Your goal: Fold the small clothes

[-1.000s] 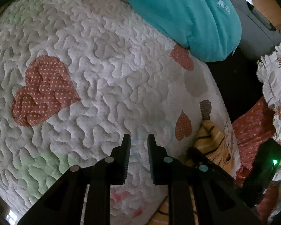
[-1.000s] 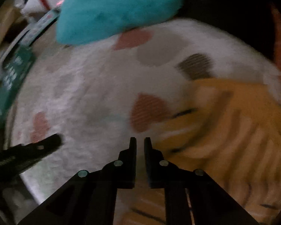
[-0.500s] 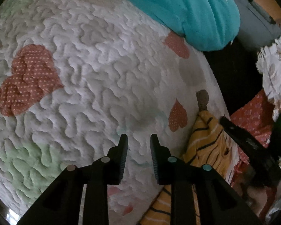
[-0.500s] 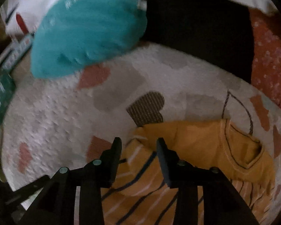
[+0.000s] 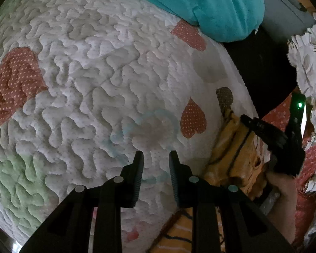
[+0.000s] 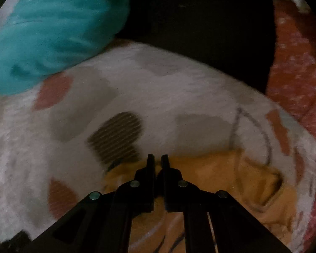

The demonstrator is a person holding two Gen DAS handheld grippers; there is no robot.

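Observation:
A small yellow shirt with dark stripes (image 6: 238, 181) lies on a white quilt with heart patches (image 6: 158, 88). In the right wrist view my right gripper (image 6: 157, 160) sits at the shirt's upper edge, its jaws nearly closed on a fold of the yellow cloth. In the left wrist view my left gripper (image 5: 155, 158) is open and empty over the bare quilt (image 5: 94, 84). The shirt (image 5: 233, 147) lies to its right, and the right gripper (image 5: 263, 130) rests on it there.
A teal pillow (image 5: 200, 4) lies at the quilt's far edge, also in the right wrist view (image 6: 52, 31). A dark gap (image 5: 263, 63) and red dotted cloth (image 6: 295, 73) lie beyond the quilt's right edge. A floral fabric (image 5: 309, 59) is at far right.
My right gripper moved down onto the shirt's upper edge and its jaws closed from wide open to nearly shut on the cloth. My left gripper drifted slightly and stayed open.

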